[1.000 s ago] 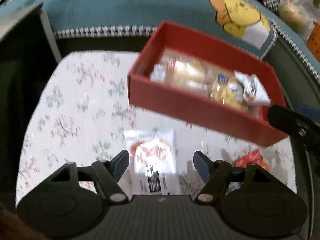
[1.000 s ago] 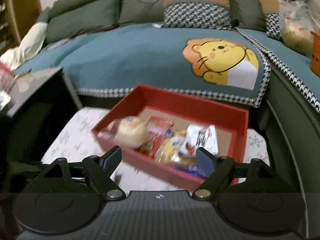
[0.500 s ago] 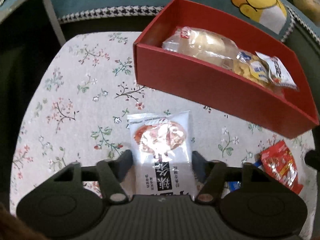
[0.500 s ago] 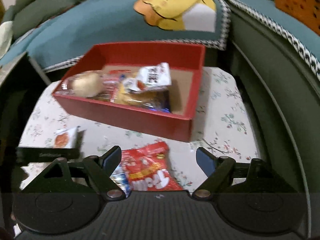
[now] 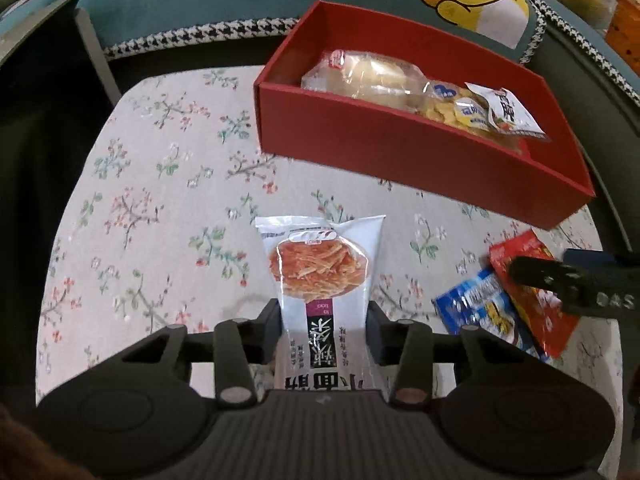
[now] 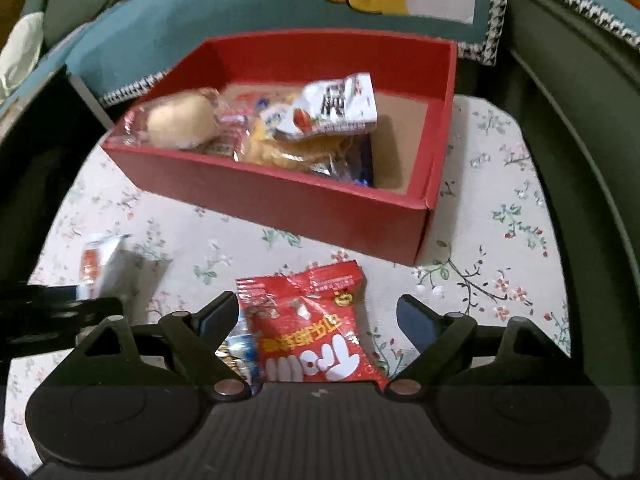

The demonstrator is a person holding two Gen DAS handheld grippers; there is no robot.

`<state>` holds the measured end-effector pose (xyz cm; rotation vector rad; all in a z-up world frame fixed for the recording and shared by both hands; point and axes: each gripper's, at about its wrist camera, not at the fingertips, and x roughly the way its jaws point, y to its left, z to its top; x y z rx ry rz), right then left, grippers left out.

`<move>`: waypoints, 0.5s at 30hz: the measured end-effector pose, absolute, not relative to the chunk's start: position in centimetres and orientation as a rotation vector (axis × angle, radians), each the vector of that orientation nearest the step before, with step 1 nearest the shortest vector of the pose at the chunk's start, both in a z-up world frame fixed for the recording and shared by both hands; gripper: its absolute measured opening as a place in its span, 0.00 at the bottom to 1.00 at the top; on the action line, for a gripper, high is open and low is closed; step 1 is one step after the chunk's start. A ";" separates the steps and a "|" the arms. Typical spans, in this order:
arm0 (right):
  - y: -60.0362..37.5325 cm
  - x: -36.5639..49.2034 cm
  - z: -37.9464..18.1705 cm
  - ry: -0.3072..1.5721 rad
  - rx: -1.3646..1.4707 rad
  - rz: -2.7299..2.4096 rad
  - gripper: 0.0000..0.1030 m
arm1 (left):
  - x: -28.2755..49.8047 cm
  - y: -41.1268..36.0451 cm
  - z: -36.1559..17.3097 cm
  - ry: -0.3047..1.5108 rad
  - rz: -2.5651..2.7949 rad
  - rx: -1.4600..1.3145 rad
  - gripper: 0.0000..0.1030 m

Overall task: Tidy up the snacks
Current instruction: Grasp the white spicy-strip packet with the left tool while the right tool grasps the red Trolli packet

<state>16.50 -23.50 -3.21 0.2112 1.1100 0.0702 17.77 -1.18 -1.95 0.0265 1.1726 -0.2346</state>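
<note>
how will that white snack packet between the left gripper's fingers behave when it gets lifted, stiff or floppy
Probably floppy: the white snack packet is a thin, glossy film pouch, so its free end may sag. It looks puffed and flat on the cloth, so likely light. The left gripper has just been closing, and its pads now press on the pouch's sides; the slick film could crumple or slip.

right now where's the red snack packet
In the right wrist view the crinkly red snack packet lies on the floral tablecloth between the open right tongs, just before the red cardboard box.
</note>
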 end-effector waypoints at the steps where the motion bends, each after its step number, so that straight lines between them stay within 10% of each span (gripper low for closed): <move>1: -23.4 16.5 -3.4 1.119 0.218 0.082 0.87 | 17.7 -1.1 -2.1 1.178 -0.235 0.027 0.71; 15: -20.8 16.6 -4.9 1.143 0.110 0.093 1.00 | 18.6 -1.5 -3.8 1.205 -0.197 0.015 0.96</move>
